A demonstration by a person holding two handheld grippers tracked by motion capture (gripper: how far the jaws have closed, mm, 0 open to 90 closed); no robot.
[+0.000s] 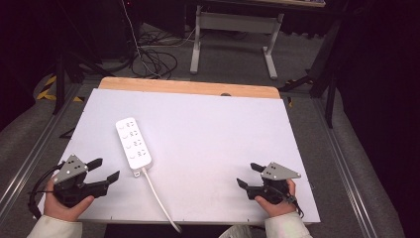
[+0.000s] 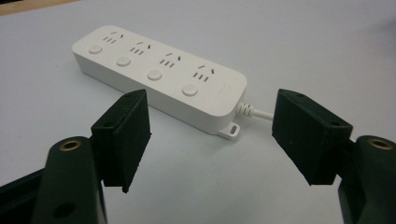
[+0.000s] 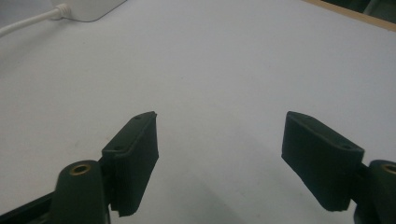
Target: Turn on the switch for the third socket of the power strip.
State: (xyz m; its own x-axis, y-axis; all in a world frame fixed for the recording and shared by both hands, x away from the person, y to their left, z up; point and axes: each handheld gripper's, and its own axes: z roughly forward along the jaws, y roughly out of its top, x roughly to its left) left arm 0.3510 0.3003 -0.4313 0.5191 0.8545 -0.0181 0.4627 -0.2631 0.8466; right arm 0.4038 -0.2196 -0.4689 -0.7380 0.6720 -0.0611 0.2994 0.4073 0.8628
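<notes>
A white power strip (image 1: 133, 142) with several sockets lies flat on the left half of the white table (image 1: 218, 124). Its white cable (image 1: 159, 199) runs off the near edge. My left gripper (image 1: 106, 168) is held at the near left corner, open and pointing at the strip. In the left gripper view the strip (image 2: 159, 77) lies just beyond the open left gripper (image 2: 211, 116), with the cable end (image 2: 258, 112) near the right jaw. My right gripper (image 1: 246, 174) rests at the near right, open and empty. Ahead of the right gripper (image 3: 219, 149) is bare table, with the strip's corner (image 3: 88, 7) far off.
A wooden strip (image 1: 188, 88) borders the table's far edge. Metal rails (image 1: 346, 163) run along both sides of the table. Behind it stand a white desk frame (image 1: 233, 29) and loose black cables (image 1: 153, 59) on the floor.
</notes>
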